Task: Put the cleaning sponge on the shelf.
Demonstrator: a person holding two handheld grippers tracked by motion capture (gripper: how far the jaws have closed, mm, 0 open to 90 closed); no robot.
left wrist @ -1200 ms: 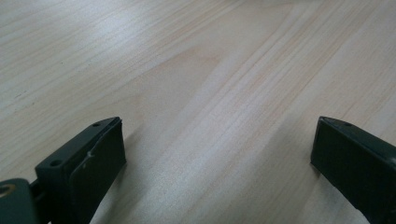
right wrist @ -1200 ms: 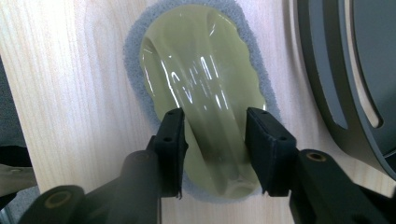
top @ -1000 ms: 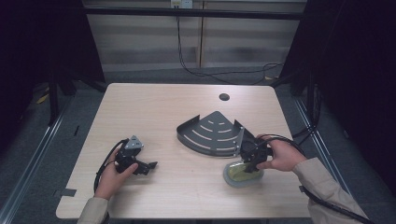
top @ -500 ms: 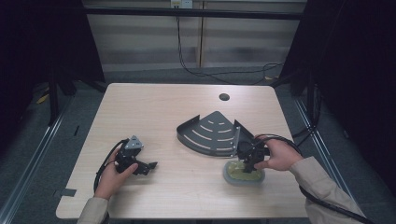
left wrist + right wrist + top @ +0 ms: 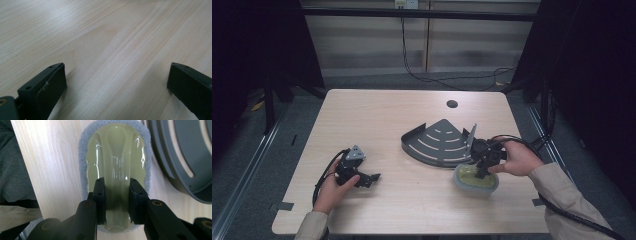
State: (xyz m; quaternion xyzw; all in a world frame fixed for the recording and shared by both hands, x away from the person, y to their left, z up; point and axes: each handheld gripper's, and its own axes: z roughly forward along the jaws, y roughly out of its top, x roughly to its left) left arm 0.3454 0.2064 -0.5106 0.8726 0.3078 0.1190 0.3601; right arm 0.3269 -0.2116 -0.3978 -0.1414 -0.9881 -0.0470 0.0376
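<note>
We clamp the right gripper (image 5: 117, 202) on the raised handle of the pale-green plastic scrubber with grey fuzzy pad (image 5: 115, 157) beside the dark-grey slotted metal corner rack (image 5: 437, 142), ready to lift; left gripper (image 5: 115, 85) idles open on the light wooden table (image 5: 377, 115).

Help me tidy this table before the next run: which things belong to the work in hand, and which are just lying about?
In use:
- oval grey scrubbing pad with a pale yellow-green plastic handle
- right gripper, shut on the handle's ridge
- dark grey quarter-round slotted metal rack, right beside the pad

Lying about:
- left gripper, open over the bare light wooden table
</note>
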